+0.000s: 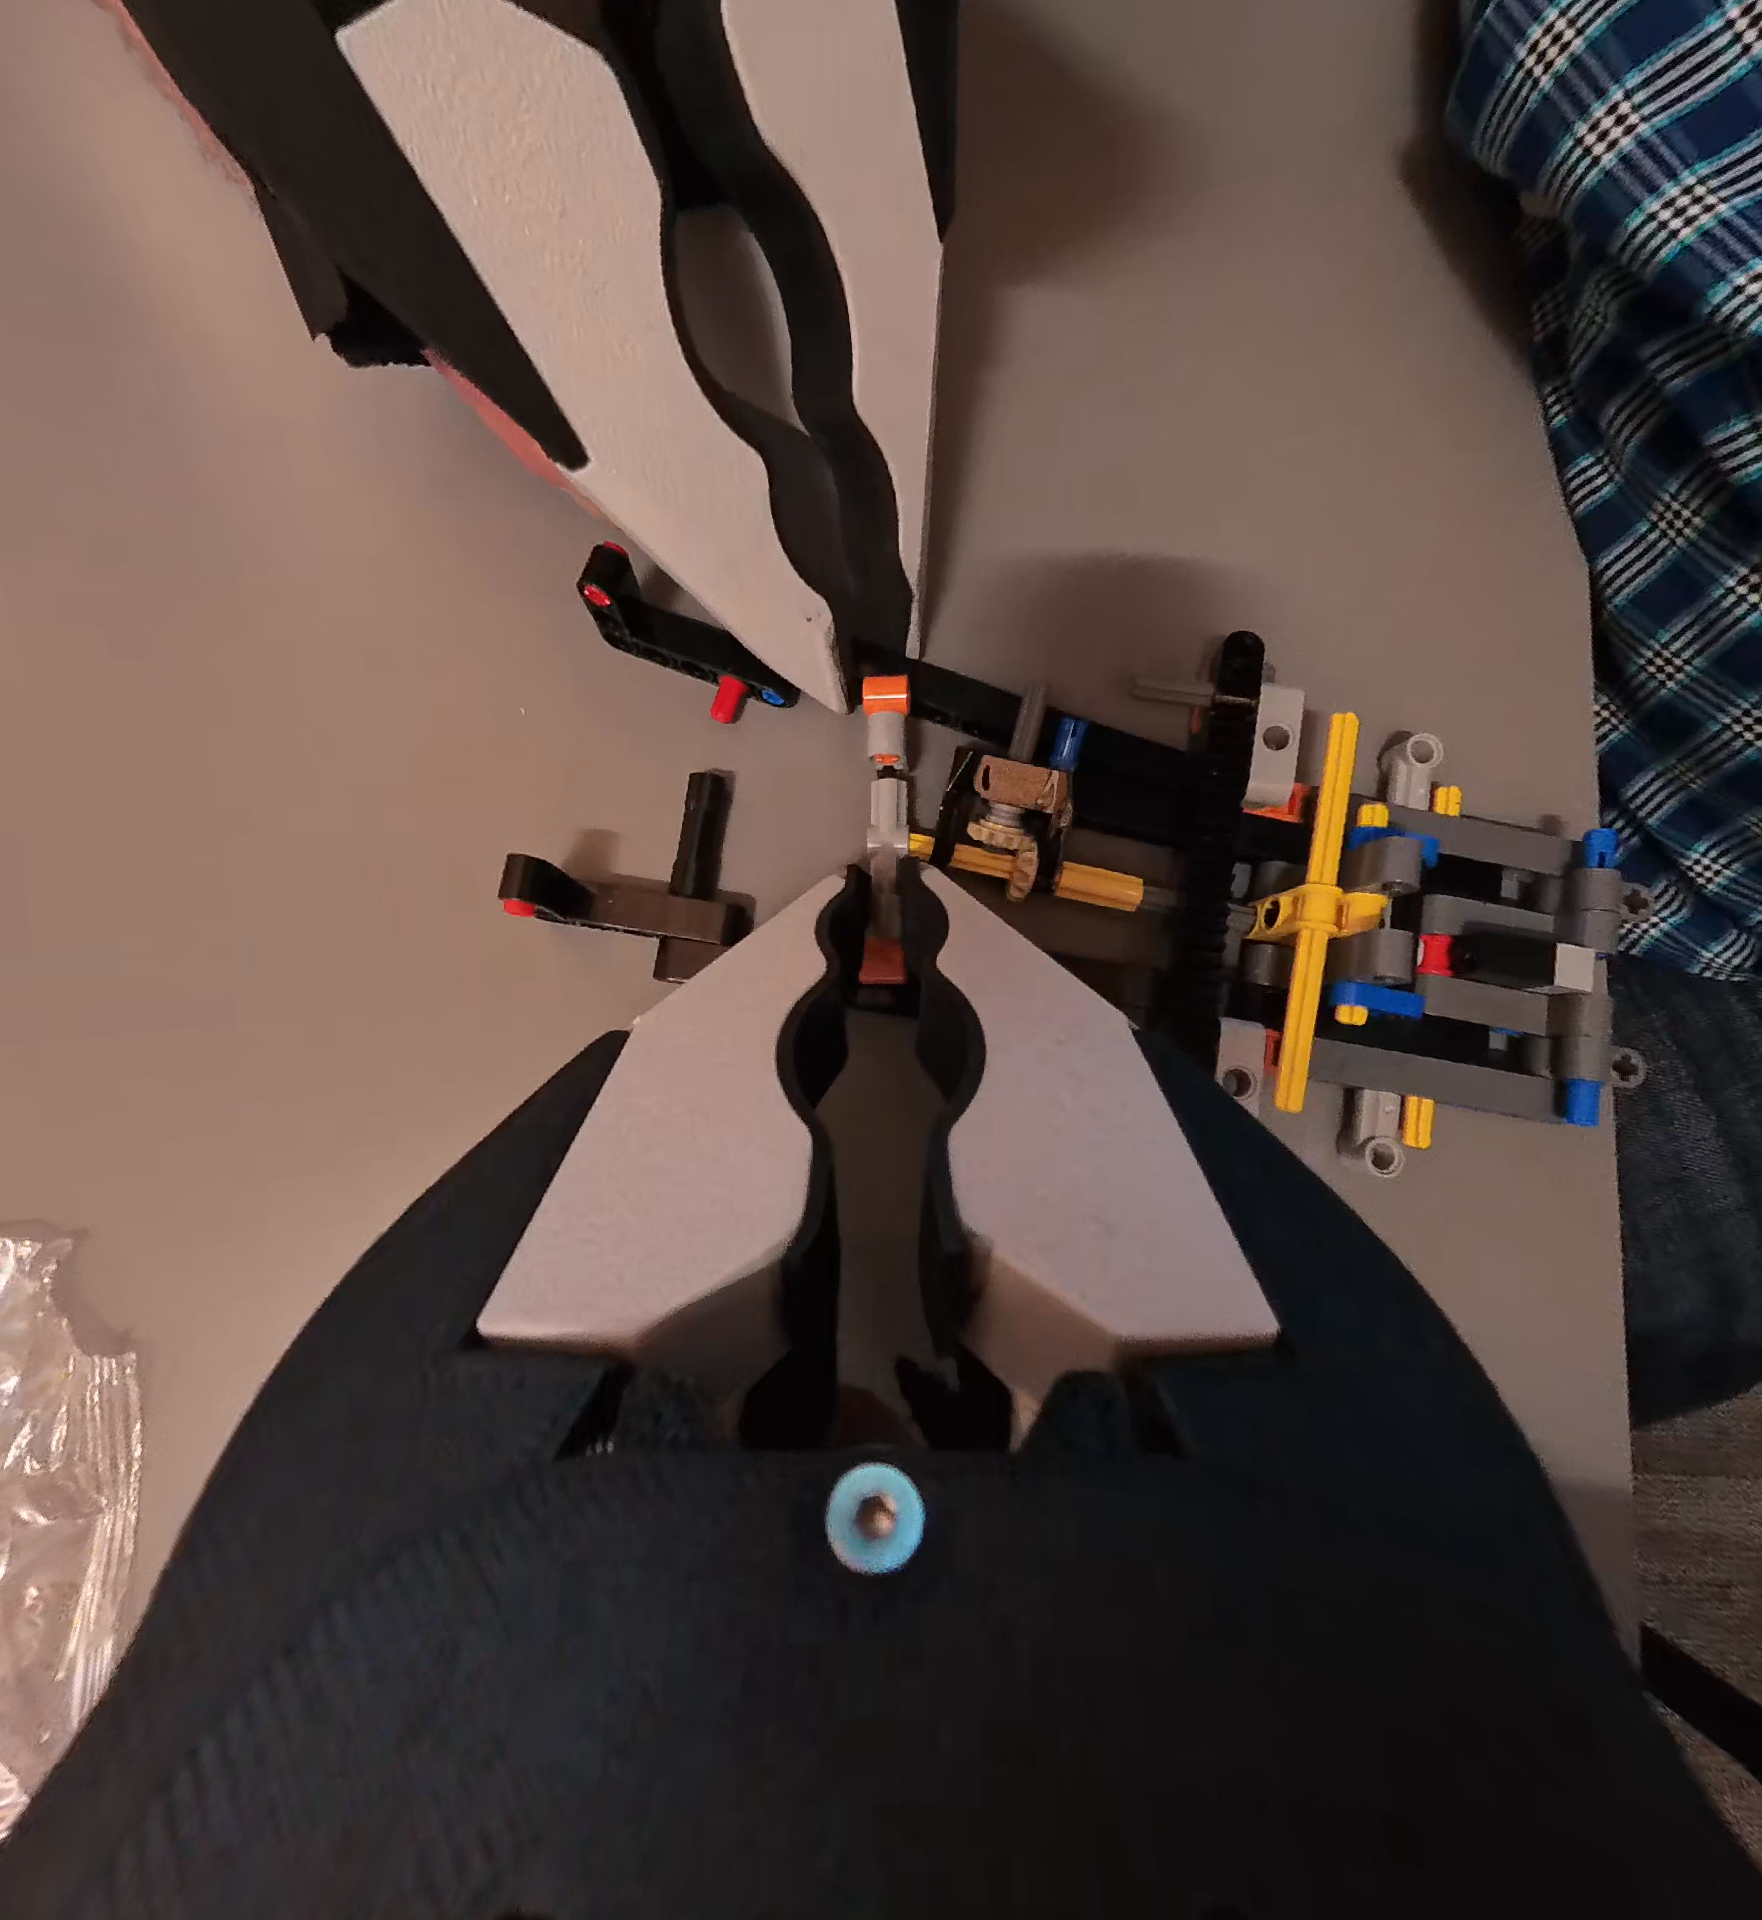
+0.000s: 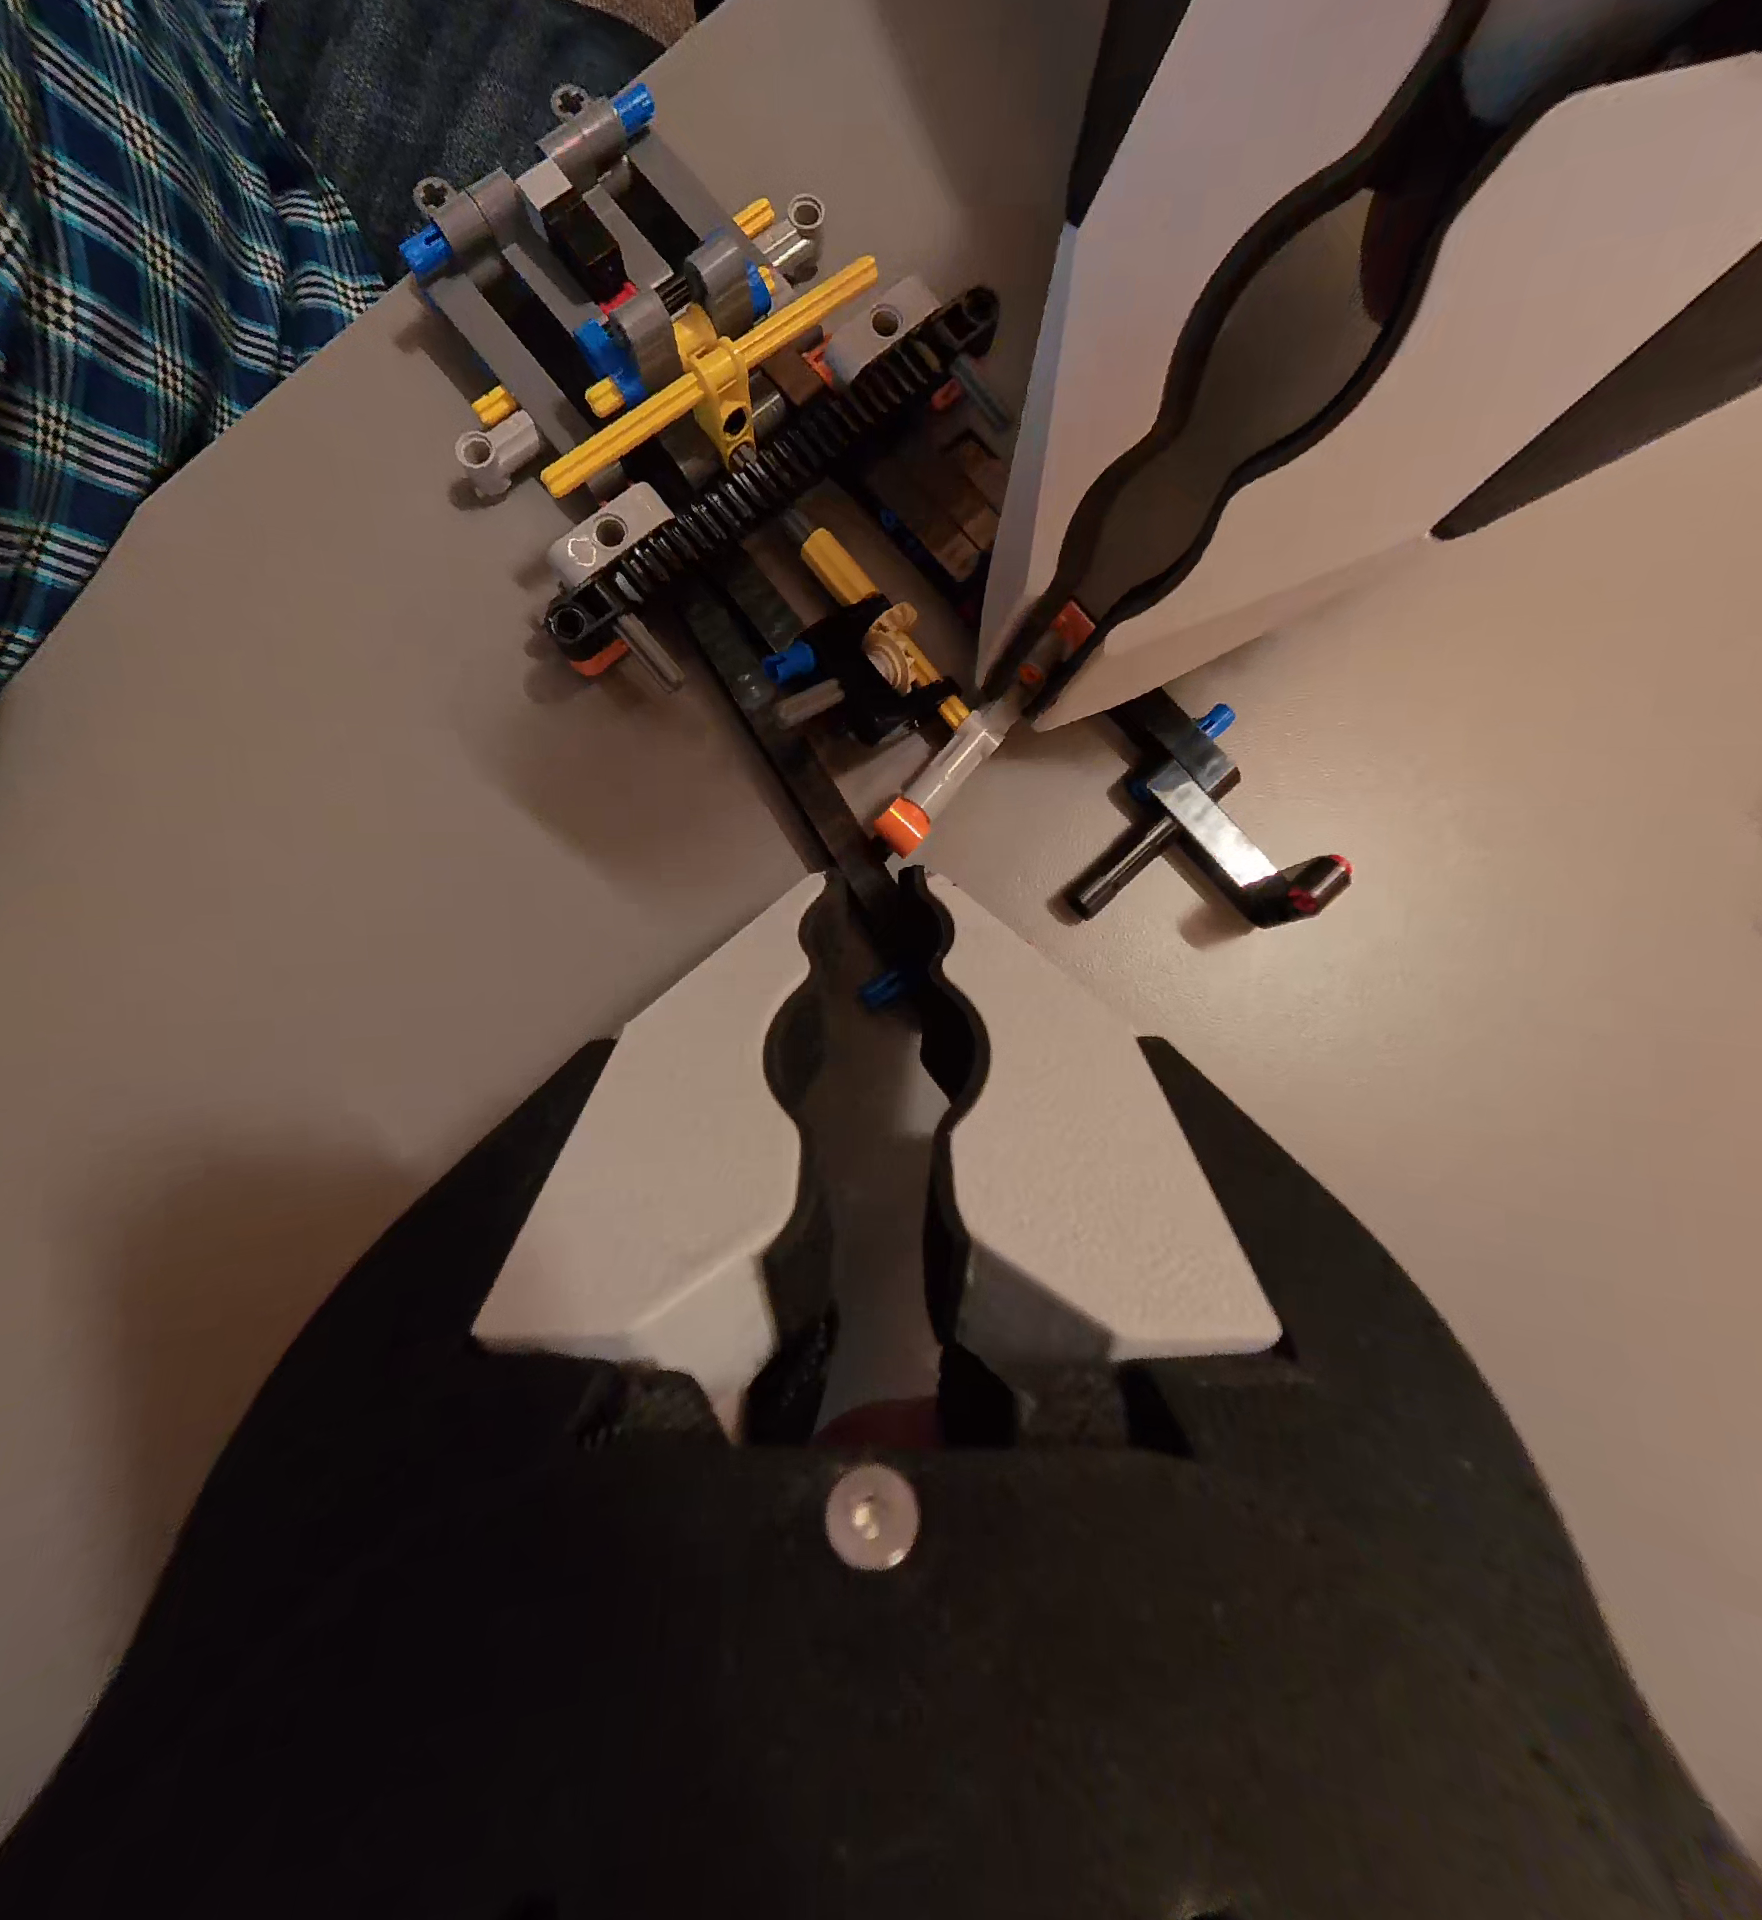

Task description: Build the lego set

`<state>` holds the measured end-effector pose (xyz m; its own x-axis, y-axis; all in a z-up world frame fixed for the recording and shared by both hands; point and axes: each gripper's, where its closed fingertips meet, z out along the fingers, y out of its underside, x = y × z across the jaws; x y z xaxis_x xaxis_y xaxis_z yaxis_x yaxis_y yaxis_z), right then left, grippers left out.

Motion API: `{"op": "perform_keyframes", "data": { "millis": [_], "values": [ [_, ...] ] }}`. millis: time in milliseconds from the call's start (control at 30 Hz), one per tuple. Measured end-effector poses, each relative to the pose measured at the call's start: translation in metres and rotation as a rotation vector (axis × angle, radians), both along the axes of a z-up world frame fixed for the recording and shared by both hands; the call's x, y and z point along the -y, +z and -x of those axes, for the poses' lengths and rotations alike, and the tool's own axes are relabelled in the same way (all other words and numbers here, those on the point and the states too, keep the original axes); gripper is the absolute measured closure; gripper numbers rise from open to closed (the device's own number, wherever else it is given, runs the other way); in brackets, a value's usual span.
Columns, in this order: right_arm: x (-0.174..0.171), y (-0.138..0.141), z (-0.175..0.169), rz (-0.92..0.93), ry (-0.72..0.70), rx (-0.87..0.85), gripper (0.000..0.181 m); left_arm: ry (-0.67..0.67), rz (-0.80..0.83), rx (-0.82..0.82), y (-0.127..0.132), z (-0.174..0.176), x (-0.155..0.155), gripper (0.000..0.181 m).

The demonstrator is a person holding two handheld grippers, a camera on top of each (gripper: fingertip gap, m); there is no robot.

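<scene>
A part-built lego model (image 1: 1376,904) of grey, black, yellow and blue pieces lies on the grey table, with a black toothed rack across it. It also shows in the right wrist view (image 2: 711,416). My left gripper (image 1: 882,899) is shut on a grey rod with orange ends (image 1: 886,810), holding it at the model's near end. My right gripper (image 2: 872,894) is shut on the model's long black beam (image 2: 861,878). In the left wrist view the right gripper (image 1: 872,675) comes in from the top. In the right wrist view the left gripper (image 2: 1007,696) holds the rod (image 2: 944,774).
Another black beam with a black axle and a red pin (image 1: 648,904) sticks out from the model; it also shows in the right wrist view (image 2: 1199,821). A clear plastic bag (image 1: 4,1507) lies at the left. A person in a plaid shirt (image 1: 1708,416) is beyond the table edge. There is about 4 cm between the tips of the two grippers.
</scene>
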<state>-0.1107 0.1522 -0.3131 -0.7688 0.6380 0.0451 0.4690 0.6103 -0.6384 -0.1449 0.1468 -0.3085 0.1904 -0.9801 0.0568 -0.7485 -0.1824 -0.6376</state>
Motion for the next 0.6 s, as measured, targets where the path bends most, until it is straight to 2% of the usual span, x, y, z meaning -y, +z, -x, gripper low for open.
{"op": "perform_keyframes", "data": {
  "millis": [133,333,600],
  "values": [
    [0.000,0.000,0.000,-0.003,0.002,0.001,0.172,0.039,-0.014,-0.007,0.002,-0.001,-0.002,0.170],
    [0.001,0.000,0.000,0.006,-0.002,-0.004,0.173,0.059,-0.014,0.055,0.019,-0.018,-0.005,0.159],
    [0.002,0.000,0.000,0.013,0.000,-0.013,0.173,0.024,0.013,-0.050,0.003,-0.031,-0.003,0.175]
  ]
}}
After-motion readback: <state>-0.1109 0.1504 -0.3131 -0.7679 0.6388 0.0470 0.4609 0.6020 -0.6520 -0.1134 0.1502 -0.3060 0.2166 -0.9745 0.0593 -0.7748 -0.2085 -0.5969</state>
